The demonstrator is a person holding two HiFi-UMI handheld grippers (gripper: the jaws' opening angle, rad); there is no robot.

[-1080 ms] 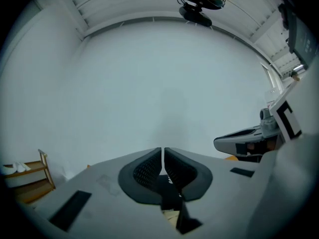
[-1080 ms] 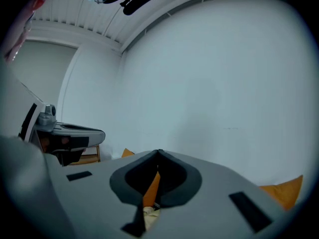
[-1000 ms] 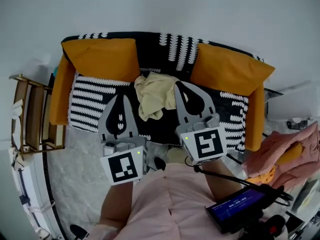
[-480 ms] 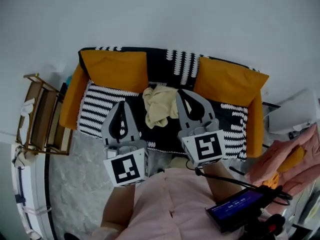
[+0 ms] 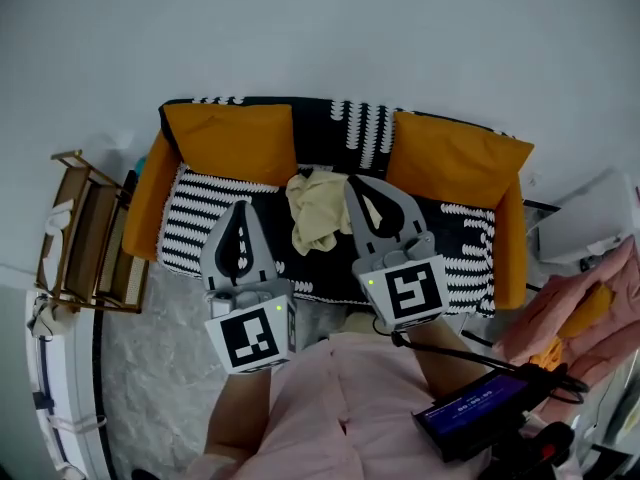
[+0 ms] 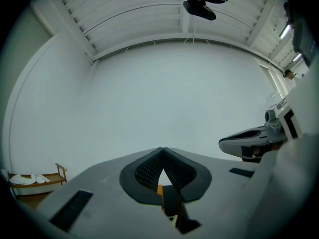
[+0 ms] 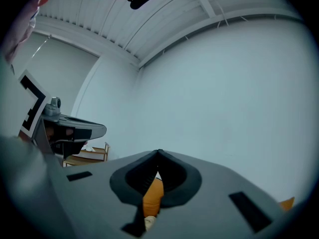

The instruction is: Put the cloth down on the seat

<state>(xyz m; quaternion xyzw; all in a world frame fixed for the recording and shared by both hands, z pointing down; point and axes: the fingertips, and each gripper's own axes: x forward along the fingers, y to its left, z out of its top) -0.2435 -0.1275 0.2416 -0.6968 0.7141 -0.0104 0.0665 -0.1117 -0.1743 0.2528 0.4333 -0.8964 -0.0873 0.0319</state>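
Observation:
A pale yellow cloth (image 5: 318, 211) lies crumpled on the middle of the sofa seat (image 5: 196, 220), which has a black and white striped cover. My left gripper (image 5: 243, 206) hovers in front of the seat, left of the cloth, shut and empty. Just right of the cloth, my right gripper (image 5: 352, 181) is held at the same height, also shut with nothing in it. Neither touches the cloth. Both gripper views point up at the white wall; the left gripper's (image 6: 162, 149) tips meet, and so do the right gripper's (image 7: 158, 152).
Two orange cushions (image 5: 232, 140) (image 5: 455, 158) lean on the sofa back. A wooden rack (image 5: 85, 228) stands left of the sofa. Pink fabric (image 5: 590, 313) is heaped at the right, and a dark device with a blue screen (image 5: 480, 406) hangs near my waist.
The head view has pulled back and shifted, so the sofa sits smaller in the frame. The cloth stays on the seat. Both grippers remain shut and empty beside it.

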